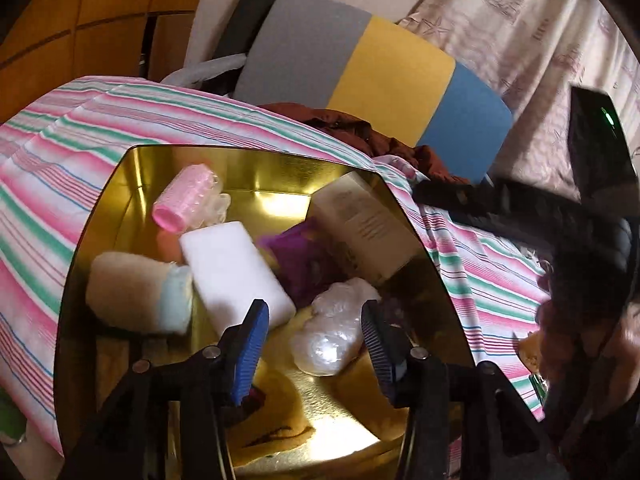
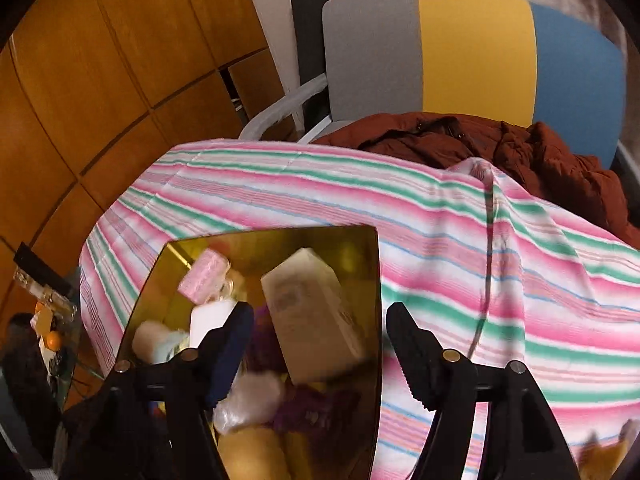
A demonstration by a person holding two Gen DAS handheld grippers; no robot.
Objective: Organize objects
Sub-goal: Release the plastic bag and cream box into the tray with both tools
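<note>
A gold tin [image 1: 132,184] [image 2: 372,280] sits on the striped cloth. Inside it lie a pink hair roller [image 1: 184,196] [image 2: 202,276], a white sponge block [image 1: 236,272] [image 2: 210,316], a beige box [image 1: 364,224] [image 2: 312,316], a purple item [image 1: 300,260], a rolled beige and blue cloth [image 1: 136,292] and a clear plastic bag [image 1: 332,332] [image 2: 248,400]. My left gripper [image 1: 314,340] hangs open over the tin, just above the bag and sponge. My right gripper [image 2: 320,352] is open over the tin's right rim, with nothing between its fingers.
The pink, green and white striped cloth [image 1: 60,152] [image 2: 480,248] covers the surface. Behind it stands a grey, yellow and blue chair [image 1: 360,68] [image 2: 472,48] with a brown jacket [image 2: 520,148] on it. Wooden panels [image 2: 100,60] are at left. The other gripper's black body [image 1: 560,216] is at right.
</note>
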